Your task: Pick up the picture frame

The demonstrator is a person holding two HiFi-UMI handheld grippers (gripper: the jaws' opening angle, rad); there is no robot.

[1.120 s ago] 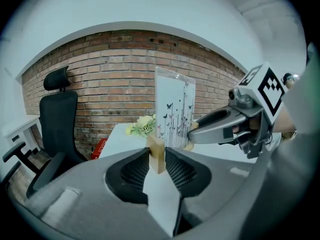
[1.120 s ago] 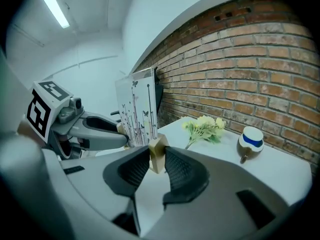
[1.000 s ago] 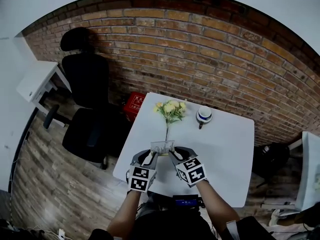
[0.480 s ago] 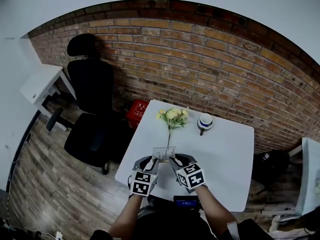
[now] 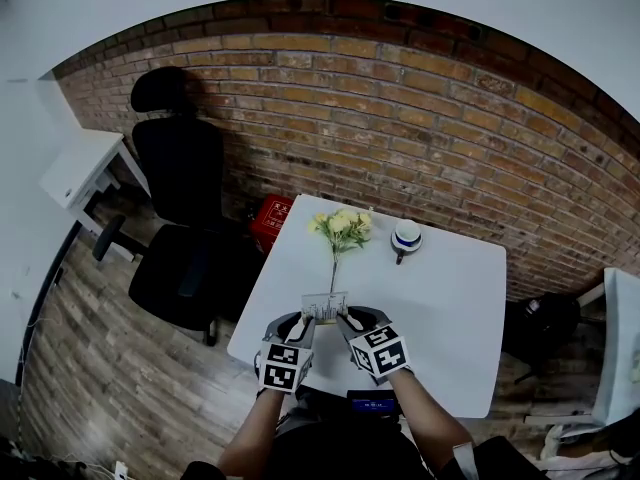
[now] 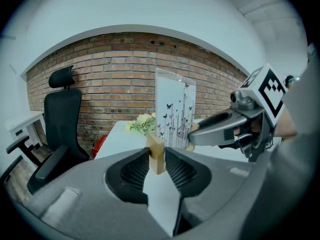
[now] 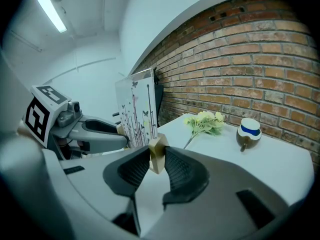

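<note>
- Gripping from both ends, the left tongs (image 6: 157, 160) and the right tongs (image 7: 156, 156) are each clenched on a small wooden foot (image 6: 156, 154) of the picture frame (image 6: 175, 109). It stands upright between them at the near edge of the bench (image 5: 440, 308). Whether it has cleared the top I cannot tell.
- The frame looks light: a thin, clear, stiff panel printed with stems and butterflies, slotted into two wood blocks.
- The panel is probably slippery and easy to scratch or crack, and it may sit only loosely in its slots. The blocks are therefore the sound place to hold, squeezed evenly and kept level so that neither end twists out.
- The bench top is white, smooth and flat, so I judge it would give little grip to a frame set down at a tilt.
- Farther along the bench lies a spray of pale yellow flowers (image 5: 340, 225), its stem pointing back toward the frame. Just beside the blooms is a small white cup (image 5: 406, 235) with a blue band, well apart from the frame.
- Past the bench's far corner a red box (image 5: 270, 218) sits on the plank floor (image 5: 100, 368), with a black office chair (image 5: 180, 218) near it.
- A brick wall (image 5: 420, 138) closes the room behind them all.
</note>
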